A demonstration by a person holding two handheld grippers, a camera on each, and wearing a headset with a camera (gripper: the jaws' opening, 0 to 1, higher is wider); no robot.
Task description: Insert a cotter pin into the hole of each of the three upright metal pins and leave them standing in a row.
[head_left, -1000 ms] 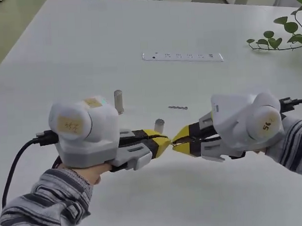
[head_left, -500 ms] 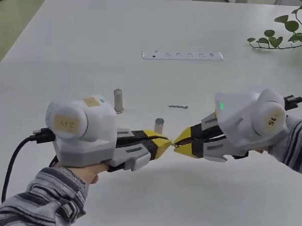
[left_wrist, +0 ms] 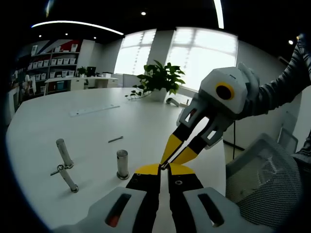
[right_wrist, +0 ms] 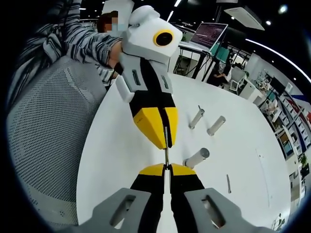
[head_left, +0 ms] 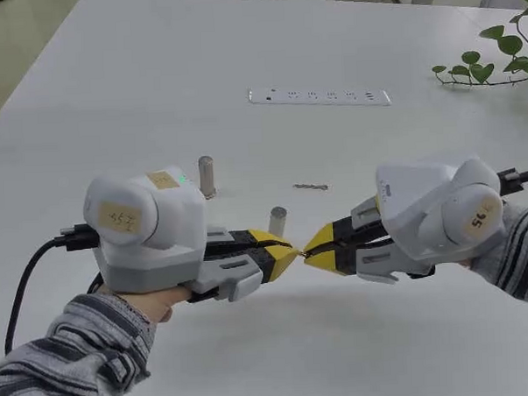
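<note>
Left gripper [head_left: 291, 248], right gripper [head_left: 309, 249] tip to tip — cotter pin [right_wrist: 165, 141] seemingly between.

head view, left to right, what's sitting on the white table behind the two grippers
upright grey metal pin standing alone → grey metal pin just behind the jaw tips → small loose cotter pin lying flat → green leafy plant. The white power strip spans the middle, so it's left out.

Table: broad white top [head_left: 154, 97], with a white power strip [head_left: 319, 97] lying on it.
Plant: leafy green [head_left: 495, 61], at the table's far edge.
Windows: large and bright [left_wrist: 194, 53].
Ceiling: dark, with strip lights [left_wrist: 73, 25].
Shelves: stocked [left_wrist: 53, 60], along a wall.
Chair: grey mesh [left_wrist: 265, 179], beside the table.
Floor: pale green [head_left: 12, 51].
</note>
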